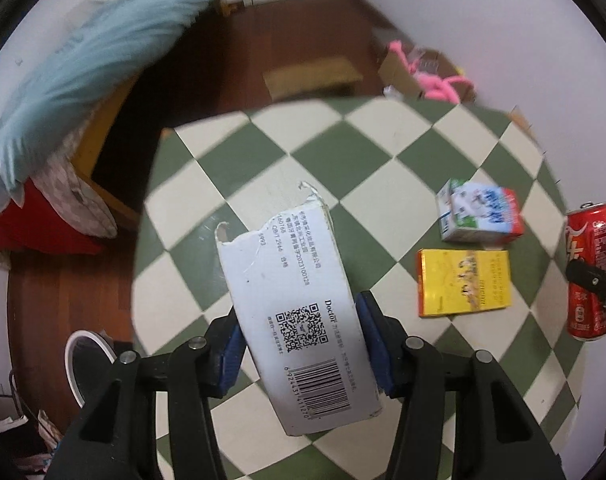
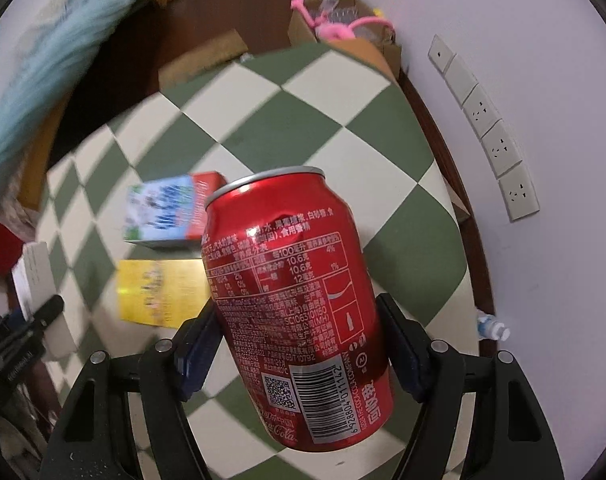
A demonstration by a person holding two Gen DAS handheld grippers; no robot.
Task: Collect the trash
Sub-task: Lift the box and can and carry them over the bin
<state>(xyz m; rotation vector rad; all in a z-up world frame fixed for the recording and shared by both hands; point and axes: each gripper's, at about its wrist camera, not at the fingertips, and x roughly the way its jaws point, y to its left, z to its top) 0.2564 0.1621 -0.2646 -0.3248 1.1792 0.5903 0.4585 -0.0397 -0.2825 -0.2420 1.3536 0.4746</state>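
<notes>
While the left gripper [image 1: 303, 344] squeezes a torn white box [image 1: 291, 320] and the right gripper [image 2: 299, 348] squeezes a red can [image 2: 295, 304], both pointing long-way out from the jaws, a milk carton [image 1: 479, 212] and yellow box [image 1: 463, 282] lie on the checkered table [image 1: 383, 152], nearer the right gripper.

We are seeing a matt white cardboard box [image 1: 299, 320] with a torn edge and a glossy, dented red metal can [image 2: 295, 300]. The checked cloth [image 1: 383, 152] is looking matt, the wooden floor [image 1: 303, 32] shiny.
</notes>
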